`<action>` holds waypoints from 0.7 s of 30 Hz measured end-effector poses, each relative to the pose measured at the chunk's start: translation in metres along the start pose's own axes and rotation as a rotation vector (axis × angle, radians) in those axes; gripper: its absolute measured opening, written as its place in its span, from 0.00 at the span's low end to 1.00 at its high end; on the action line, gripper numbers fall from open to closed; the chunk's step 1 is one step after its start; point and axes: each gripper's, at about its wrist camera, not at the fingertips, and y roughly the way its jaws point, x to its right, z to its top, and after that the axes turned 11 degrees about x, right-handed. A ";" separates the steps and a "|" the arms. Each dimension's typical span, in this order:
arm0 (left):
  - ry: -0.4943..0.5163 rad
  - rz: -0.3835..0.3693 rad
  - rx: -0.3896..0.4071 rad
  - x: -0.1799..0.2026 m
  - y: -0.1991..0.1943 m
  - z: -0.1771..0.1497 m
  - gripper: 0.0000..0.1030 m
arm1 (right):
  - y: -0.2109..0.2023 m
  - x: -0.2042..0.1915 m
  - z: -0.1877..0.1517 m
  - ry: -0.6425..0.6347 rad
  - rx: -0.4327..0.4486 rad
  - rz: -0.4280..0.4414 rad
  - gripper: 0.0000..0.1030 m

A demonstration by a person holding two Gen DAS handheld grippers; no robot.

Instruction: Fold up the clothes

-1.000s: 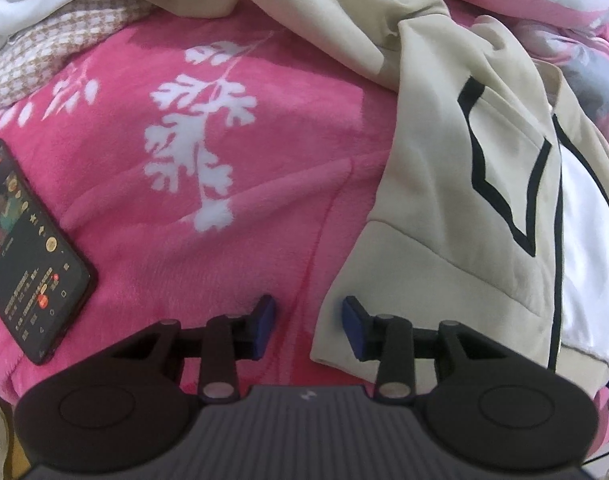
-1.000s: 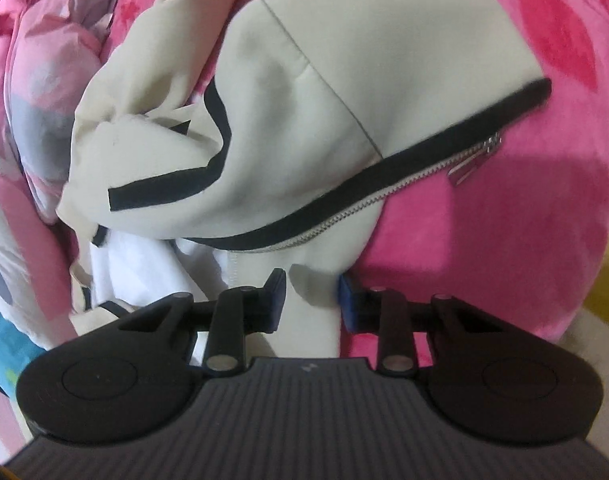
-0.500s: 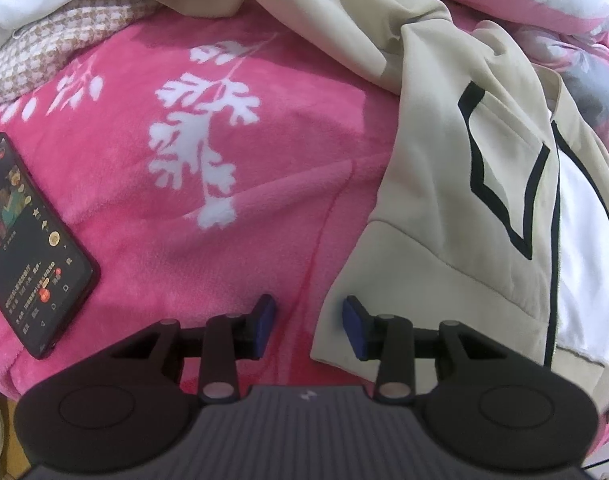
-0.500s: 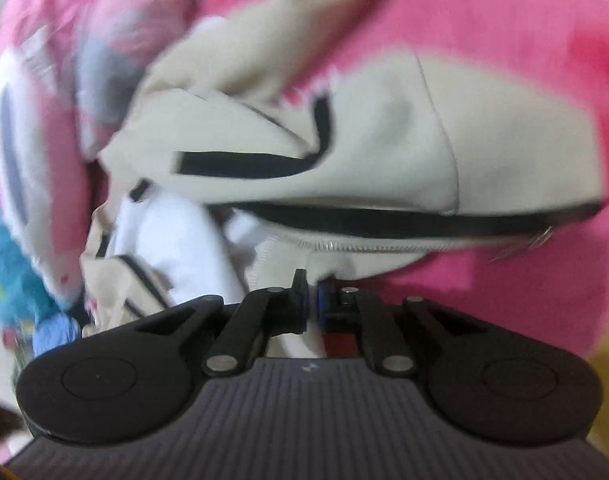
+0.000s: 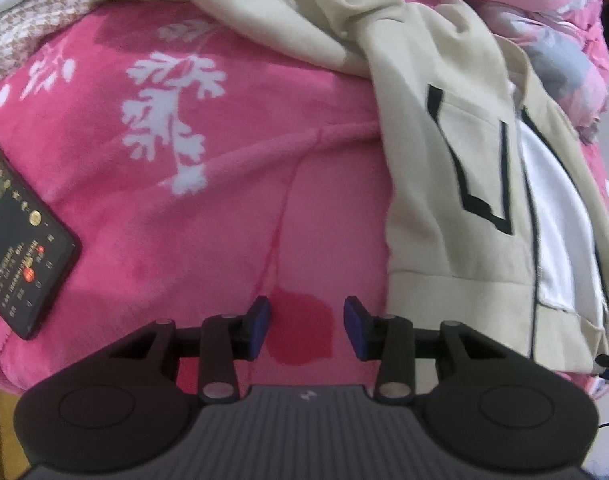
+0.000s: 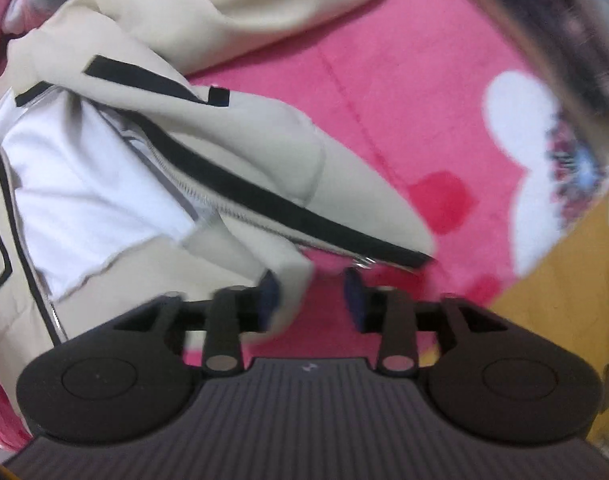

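A cream jacket [image 5: 444,248] with black trim and a white lining lies crumpled on the pink blanket [image 5: 224,220], to the right of my left gripper [image 5: 306,324]. That gripper's jaws are opening slightly and only blanket shows between them. In the right wrist view the jacket [image 6: 244,152] spreads to the left, its black-edged zipper [image 6: 304,220] running down to the pull. My right gripper [image 6: 310,296] is opening. A loose cream flap hangs beside its left pad [image 6: 269,296], and the pads do not press on it.
A dark phone [image 5: 20,248] with a lit screen lies on the blanket at the left. A checked cloth [image 5: 32,28] sits at the top left and a floral quilt [image 5: 564,60] at the top right. The yellowish floor [image 6: 564,280] shows past the bed's edge.
My right gripper closed on the jacket's hem, then opened and let it go while rolling and rising. My left gripper shifted left, off the jacket's corner, and now stands over bare blanket.
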 end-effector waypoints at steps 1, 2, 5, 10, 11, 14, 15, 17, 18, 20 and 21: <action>0.004 -0.019 -0.003 0.002 -0.002 -0.003 0.42 | -0.019 0.002 -0.004 0.006 0.038 0.016 0.52; 0.010 -0.040 -0.005 0.004 -0.004 -0.005 0.42 | -0.036 0.001 -0.007 0.001 0.070 0.028 0.52; 0.011 -0.101 -0.014 0.007 -0.003 -0.009 0.42 | -0.057 -0.036 -0.008 -0.087 0.102 0.128 0.52; 0.024 -0.143 -0.019 0.016 0.005 -0.014 0.41 | -0.024 -0.135 -0.006 -0.240 0.015 0.486 0.51; 0.026 -0.145 -0.017 0.018 0.007 -0.015 0.41 | -0.010 -0.155 -0.006 -0.263 -0.006 0.535 0.51; 0.025 -0.143 -0.017 0.025 0.019 -0.011 0.38 | 0.040 -0.193 -0.006 -0.286 -0.069 0.581 0.49; 0.025 -0.142 -0.017 0.021 0.026 -0.008 0.38 | 0.055 -0.201 -0.007 -0.285 -0.097 0.578 0.48; 0.022 -0.148 -0.011 0.015 0.022 -0.010 0.38 | 0.080 -0.215 -0.007 -0.282 -0.145 0.580 0.34; 0.019 -0.153 -0.007 0.010 0.017 -0.013 0.38 | 0.078 -0.215 -0.006 -0.274 -0.149 0.599 0.23; 0.001 -0.161 -0.002 0.005 0.017 -0.015 0.38 | 0.071 -0.215 -0.003 -0.269 -0.165 0.646 0.01; -0.012 -0.166 0.001 0.003 0.018 -0.016 0.38 | 0.064 -0.213 -0.001 -0.254 -0.168 0.671 0.01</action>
